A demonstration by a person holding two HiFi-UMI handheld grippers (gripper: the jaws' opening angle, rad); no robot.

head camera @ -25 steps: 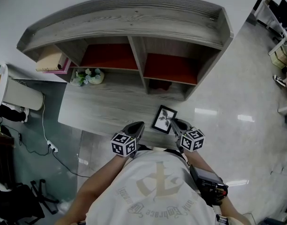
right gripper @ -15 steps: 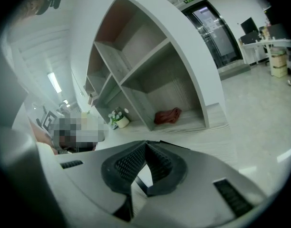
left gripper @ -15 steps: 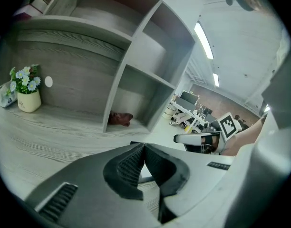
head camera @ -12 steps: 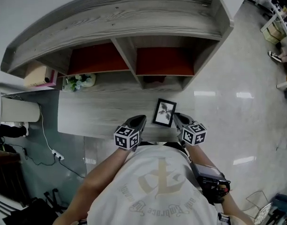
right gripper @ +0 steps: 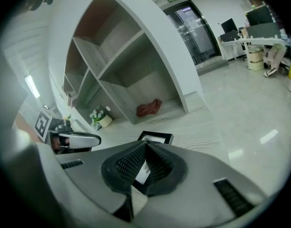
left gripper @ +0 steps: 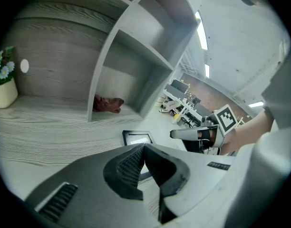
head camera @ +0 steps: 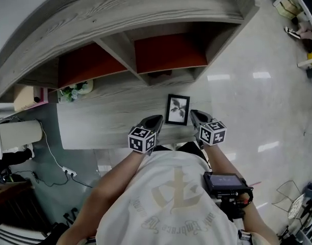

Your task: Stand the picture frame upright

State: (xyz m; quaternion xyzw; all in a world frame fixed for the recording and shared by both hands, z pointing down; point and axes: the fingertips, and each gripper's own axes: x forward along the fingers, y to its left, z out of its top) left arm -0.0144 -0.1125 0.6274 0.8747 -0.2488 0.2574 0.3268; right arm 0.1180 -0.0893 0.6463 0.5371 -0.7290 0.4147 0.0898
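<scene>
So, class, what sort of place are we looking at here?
Probably an open-plan office: a wood-grain desk with cubby shelves, a glossy floor, and computer workstations beyond, seen in the right gripper view.

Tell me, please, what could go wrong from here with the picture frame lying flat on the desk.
The left claw and right claw are shut, so they may only nudge the picture frame rather than lift it. It lies near the front edge of the desk; a push could slide it off.

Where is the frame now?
In the head view the frame lies flat on the desk, near its front edge and right of centre, between the tips of the left gripper and the right gripper.
</scene>
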